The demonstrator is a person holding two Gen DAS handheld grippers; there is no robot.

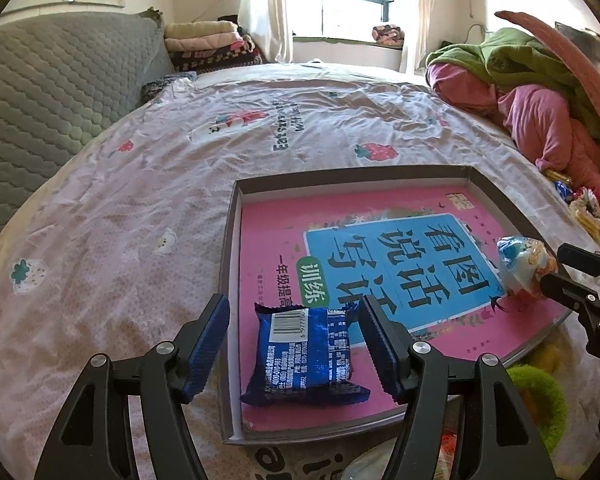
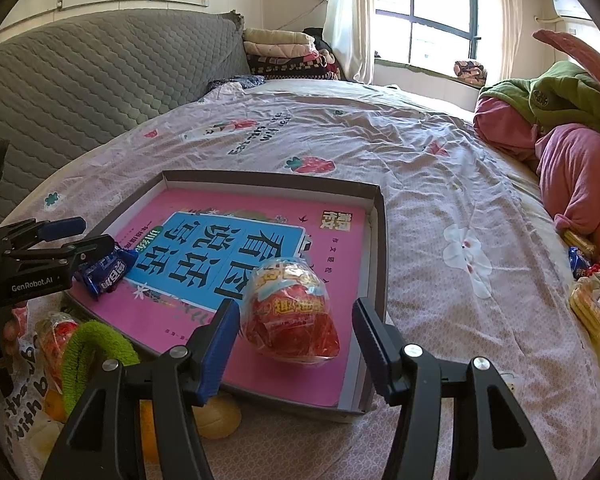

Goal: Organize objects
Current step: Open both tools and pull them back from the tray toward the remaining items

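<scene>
A shallow grey box (image 1: 230, 240) (image 2: 380, 240) lies on the bed with a pink book (image 1: 272, 236) (image 2: 324, 356) inside. A blue snack packet (image 1: 306, 354) (image 2: 104, 272) lies on the book's near left corner. My left gripper (image 1: 296, 344) (image 2: 80, 236) is open, its fingers on either side of the packet, not touching it. A round red and white wrapped snack (image 2: 292, 316) (image 1: 526, 260) lies on the book's right side. My right gripper (image 2: 296, 344) (image 1: 556, 268) is open around it.
The box rests on a pale strawberry-print bedsheet (image 1: 140, 208). A green fuzzy item (image 2: 96, 348) and wrapped snacks (image 2: 56, 332) lie at the box's near edge. More snacks (image 2: 588, 292) and piled pink and green clothes (image 2: 572, 168) lie right. A grey headboard (image 1: 48, 92) stands left.
</scene>
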